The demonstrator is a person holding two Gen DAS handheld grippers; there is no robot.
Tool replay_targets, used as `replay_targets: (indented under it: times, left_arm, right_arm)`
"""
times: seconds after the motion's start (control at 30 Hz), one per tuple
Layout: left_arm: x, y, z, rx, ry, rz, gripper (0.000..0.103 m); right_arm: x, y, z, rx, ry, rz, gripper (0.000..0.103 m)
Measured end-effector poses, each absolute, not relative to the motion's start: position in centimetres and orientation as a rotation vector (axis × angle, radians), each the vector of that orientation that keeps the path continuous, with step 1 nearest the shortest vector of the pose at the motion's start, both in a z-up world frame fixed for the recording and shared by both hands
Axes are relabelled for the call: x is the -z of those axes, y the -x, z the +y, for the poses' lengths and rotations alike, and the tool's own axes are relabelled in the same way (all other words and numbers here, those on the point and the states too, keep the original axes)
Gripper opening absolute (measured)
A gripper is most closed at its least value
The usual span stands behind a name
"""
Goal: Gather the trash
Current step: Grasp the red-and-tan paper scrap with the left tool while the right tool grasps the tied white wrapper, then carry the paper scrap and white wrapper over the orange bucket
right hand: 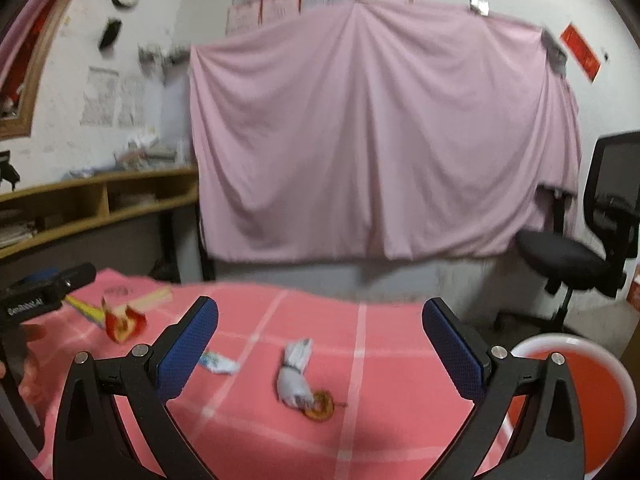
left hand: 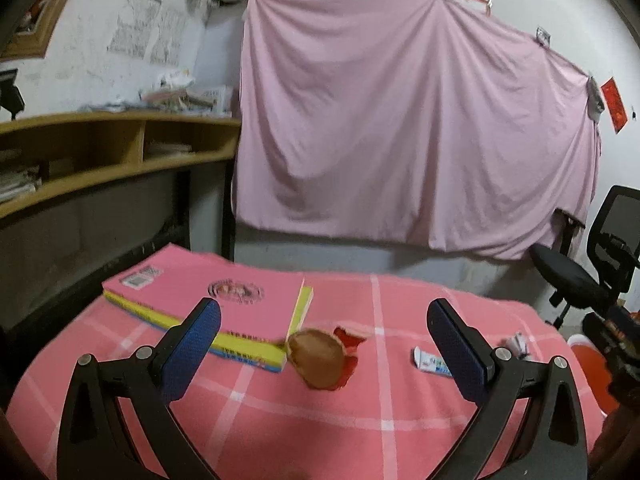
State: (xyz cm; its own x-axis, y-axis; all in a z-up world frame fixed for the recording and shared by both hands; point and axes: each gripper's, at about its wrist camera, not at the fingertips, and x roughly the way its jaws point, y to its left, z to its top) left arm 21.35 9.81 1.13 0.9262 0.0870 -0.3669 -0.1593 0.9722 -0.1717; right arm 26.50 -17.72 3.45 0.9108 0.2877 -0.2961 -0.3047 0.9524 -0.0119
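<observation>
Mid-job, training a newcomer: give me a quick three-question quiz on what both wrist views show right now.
1. True or false: the left gripper is shut on the red-and-brown wrapper.
2. Which thing lies straight ahead between the right gripper's fingers? A) the pink book B) the crumpled white wrapper C) the office chair
3. Fill in: the red bin with a white rim stands off the table's ___ side in the right wrist view.

Key
1. False: its jaws stand wide apart, and the wrapper lies on the checked pink cloth.
2. B
3. right
</observation>
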Motion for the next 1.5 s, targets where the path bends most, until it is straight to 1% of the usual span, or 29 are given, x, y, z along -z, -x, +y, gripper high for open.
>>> replay_targets:
  times: [0.03, 0.07, 0.1, 0.17, 0.2, 0.23, 0.27, 0.3, 0.33, 0.37, 0.43, 0.47, 0.5, 0.53, 0.57, 0.63, 0.67, 0.7, 0.83, 1.03, 1.17, 1.5]
  left_arm:
    - [-1.0, -21.6, 9.8, -0.127, 0.203, 0.382, 0.101]
    - [-0.9, -21.9, 9.8, -0.130, 0.205, 0.398, 0.101]
    - [-0.8, -22.2, 9.9, -0.130, 0.209, 0.415, 0.101]
    - [-0.5, -22.7, 10.0, -0.123, 0.222, 0.451, 0.099]
    - [-0.3, -22.9, 10.0, -0.116, 0.228, 0.467, 0.095]
    - [-0.1, -23.2, 10.0, -0.108, 0.234, 0.485, 0.087]
    - [0.1, -23.5, 10.1, -0.104, 0.240, 0.508, 0.083]
    - [0.3, -23.8, 10.0, -0.103, 0.244, 0.525, 0.073]
    - [0.6, -24.2, 10.0, -0.098, 0.250, 0.549, 0.067]
    - [0.8, -24.3, 10.0, -0.096, 0.254, 0.563, 0.065]
    - [1.2, -24.7, 10.0, -0.087, 0.269, 0.596, 0.056]
    - [1.4, -24.8, 10.1, -0.083, 0.275, 0.607, 0.053]
    - [1.5, -24.9, 10.1, -0.081, 0.279, 0.615, 0.047]
    - [1.5, -24.9, 10.1, -0.082, 0.280, 0.619, 0.041]
    - [1.5, -24.8, 10.0, -0.073, 0.280, 0.618, 0.037]
    - [1.5, -24.9, 9.9, -0.051, 0.279, 0.622, 0.024]
    - [1.4, -24.9, 9.8, -0.048, 0.270, 0.620, 0.021]
    - [1.4, -24.9, 9.7, -0.041, 0.266, 0.617, 0.014]
    - [1.1, -24.7, 9.7, -0.010, 0.270, 0.587, 0.011]
    - [0.1, -23.4, 9.0, 0.063, 0.240, 0.507, 0.011]
    - [-1.1, -20.8, 7.7, 0.119, 0.180, 0.367, 0.011]
    - [-3.1, -16.0, 4.1, 0.095, 0.050, 0.100, 0.011]
  right_arm:
    - [-3.1, -27.1, -17.6, -0.315, 0.059, 0.336, 0.093]
    - [-2.9, -27.4, -17.5, -0.325, 0.060, 0.363, 0.090]
    - [-2.7, -27.8, -17.3, -0.334, 0.062, 0.389, 0.085]
    - [-2.0, -28.5, -16.9, -0.360, 0.070, 0.454, 0.080]
    - [-1.7, -28.9, -16.7, -0.374, 0.073, 0.485, 0.075]
    - [-1.3, -29.2, -16.5, -0.387, 0.075, 0.518, 0.069]
    - [-0.9, -29.7, -16.3, -0.401, 0.075, 0.561, 0.066]
    - [-0.5, -30.1, -16.1, -0.412, 0.073, 0.596, 0.059]
    - [-0.2, -30.4, -16.1, -0.419, 0.069, 0.619, 0.055]
    - [0.0, -30.6, -16.1, -0.426, 0.062, 0.639, 0.054]
    - [0.3, -30.7, -16.4, -0.439, 0.042, 0.665, 0.050]
    - [0.3, -30.8, -16.5, -0.445, 0.036, 0.677, 0.049]
    - [0.5, -30.9, -16.5, -0.449, 0.032, 0.689, 0.044]
    - [0.7, -31.0, -16.5, -0.451, 0.031, 0.708, 0.037]
    - [0.8, -31.1, -16.4, -0.451, 0.032, 0.717, 0.034]
    - [0.8, -31.2, -16.3, -0.450, 0.035, 0.728, 0.026]
    - [0.8, -31.1, -16.3, -0.447, 0.039, 0.726, 0.024]
    - [0.7, -31.1, -16.3, -0.449, 0.041, 0.726, 0.021]
    - [0.6, -30.9, -16.0, -0.456, 0.051, 0.721, 0.019]
    - [-0.2, -29.3, -16.0, -0.492, 0.069, 0.639, 0.019]
    - [-1.4, -28.0, -16.4, -0.519, 0.055, 0.535, 0.019]
    - [-3.8, -23.5, -17.5, -0.521, 0.047, 0.238, 0.019]
